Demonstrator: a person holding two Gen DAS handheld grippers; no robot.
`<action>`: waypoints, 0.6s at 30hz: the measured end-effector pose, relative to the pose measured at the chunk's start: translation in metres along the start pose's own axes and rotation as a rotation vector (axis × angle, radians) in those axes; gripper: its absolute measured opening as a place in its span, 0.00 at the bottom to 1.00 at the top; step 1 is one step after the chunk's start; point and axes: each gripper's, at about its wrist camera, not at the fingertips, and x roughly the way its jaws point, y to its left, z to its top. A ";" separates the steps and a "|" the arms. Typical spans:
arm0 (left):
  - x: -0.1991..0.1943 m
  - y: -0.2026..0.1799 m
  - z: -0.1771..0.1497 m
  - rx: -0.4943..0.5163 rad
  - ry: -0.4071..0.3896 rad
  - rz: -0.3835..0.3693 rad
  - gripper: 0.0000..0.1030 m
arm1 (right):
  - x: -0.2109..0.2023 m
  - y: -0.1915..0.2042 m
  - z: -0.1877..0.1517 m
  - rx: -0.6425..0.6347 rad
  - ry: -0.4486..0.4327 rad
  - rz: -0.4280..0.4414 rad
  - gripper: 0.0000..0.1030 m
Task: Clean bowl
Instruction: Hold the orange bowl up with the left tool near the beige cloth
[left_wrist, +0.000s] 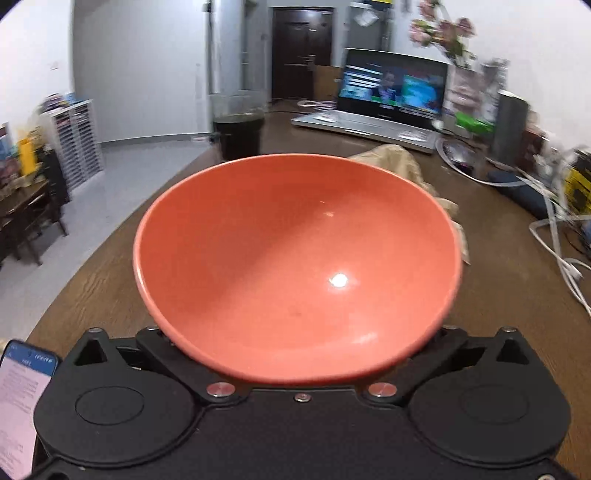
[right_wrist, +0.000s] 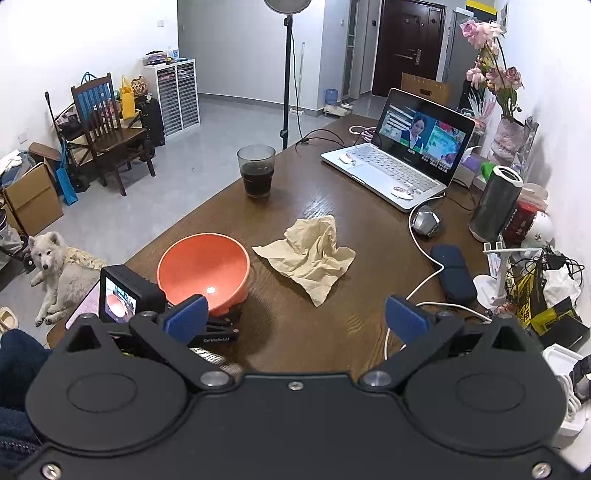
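An orange bowl fills the left wrist view, empty and glossy, its near rim over the finger links. In the right wrist view the bowl sits tilted at the table's near left, held from below by my left gripper; its fingertips are hidden under the bowl. A crumpled beige cloth lies on the wooden table to the right of the bowl, and its edge shows behind the bowl as cloth. My right gripper hovers open over the near table, its blue pads wide apart and holding nothing.
A glass of dark liquid stands beyond the bowl. An open laptop, a mouse, cables and clutter line the right side. A phone lies at the near left edge. A white dog lies on the floor to the left.
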 end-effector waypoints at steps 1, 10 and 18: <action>0.002 -0.002 0.000 -0.001 -0.004 0.016 1.00 | 0.000 0.000 0.000 -0.002 -0.001 0.002 0.99; 0.003 -0.002 0.006 0.021 -0.006 0.033 0.96 | 0.001 -0.001 0.005 -0.025 -0.009 0.015 0.99; -0.004 0.000 0.009 0.061 0.026 -0.001 0.96 | 0.004 -0.002 0.010 -0.044 -0.012 0.035 0.99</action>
